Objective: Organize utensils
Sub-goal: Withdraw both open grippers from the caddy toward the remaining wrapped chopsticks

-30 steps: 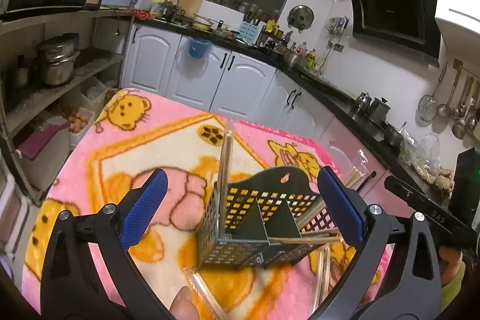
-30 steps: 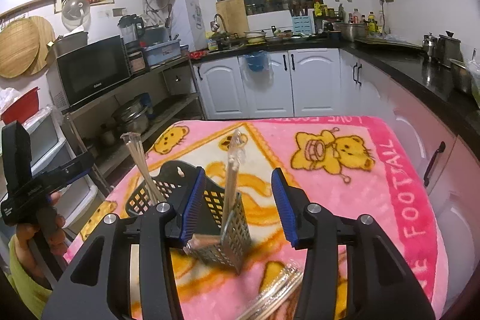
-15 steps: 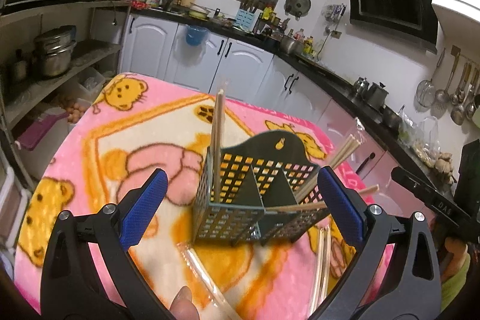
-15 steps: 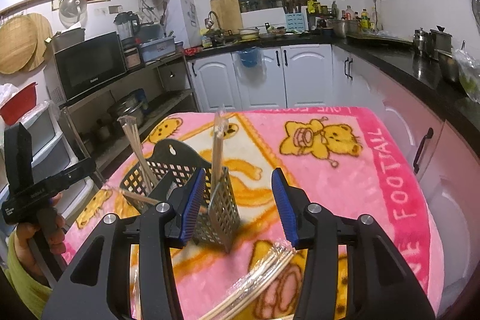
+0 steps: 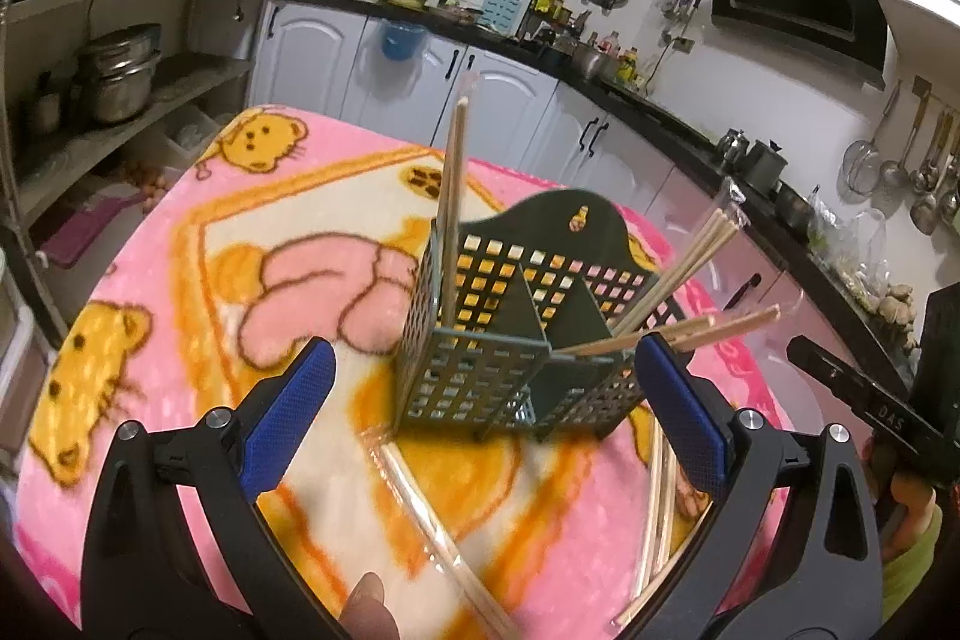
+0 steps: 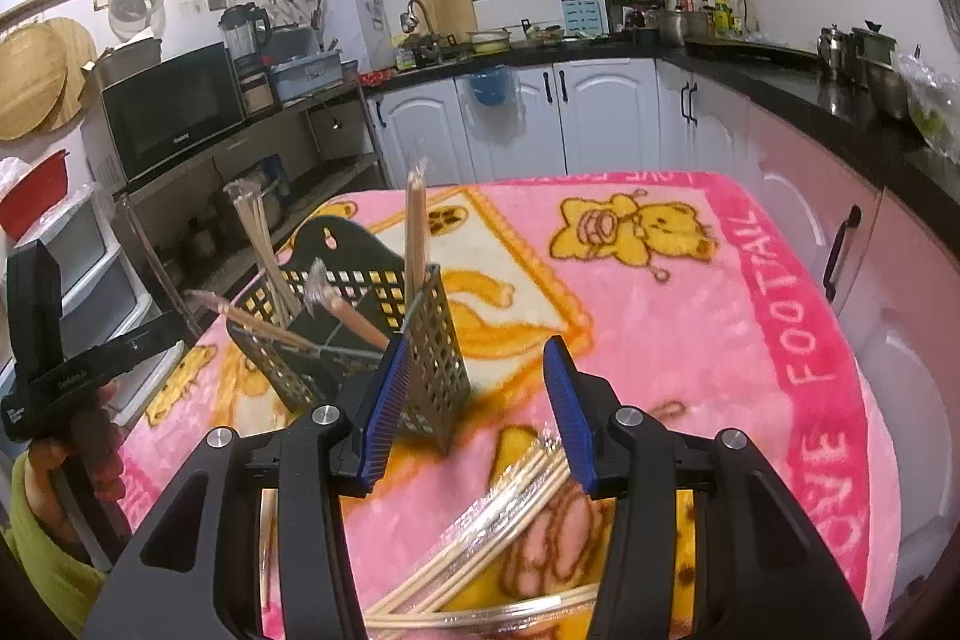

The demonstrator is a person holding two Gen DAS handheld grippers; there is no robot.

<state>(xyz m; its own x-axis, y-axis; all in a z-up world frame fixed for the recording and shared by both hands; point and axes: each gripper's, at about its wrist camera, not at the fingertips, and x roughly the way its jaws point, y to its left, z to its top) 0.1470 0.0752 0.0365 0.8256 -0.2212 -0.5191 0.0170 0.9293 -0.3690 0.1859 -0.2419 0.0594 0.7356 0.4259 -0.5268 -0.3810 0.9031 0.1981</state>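
From the left wrist camera, the left gripper (image 5: 480, 418) has its jaws spread wide with nothing between the blue pads (image 5: 288, 424). A dark perforated utensil caddy (image 5: 516, 340) stands upright on a desk covered by a pink cartoon-bear blanket (image 5: 180, 232), just beyond the fingertips. One wrapped pair of chopsticks (image 5: 453, 196) stands nearly upright in the caddy's left compartment; several others (image 5: 678, 268) lean out to the right from the right one. More clear-wrapped chopsticks (image 5: 444, 538) lie flat on the blanket in front of the caddy. At the right edge, a hand (image 5: 906, 496) holds the other gripper's black handle.

From the right wrist camera, the right gripper (image 6: 477, 400) is partly open and empty, its left pad just in front of the caddy's (image 6: 432, 340) near corner. A bundle of wrapped chopsticks (image 6: 480, 538) lies on the blanket (image 6: 690, 310) below the jaws. Chopsticks (image 6: 414, 226) stand and lean in the caddy. At the left edge, a hand (image 6: 84, 454) with a green sleeve grips the left tool.
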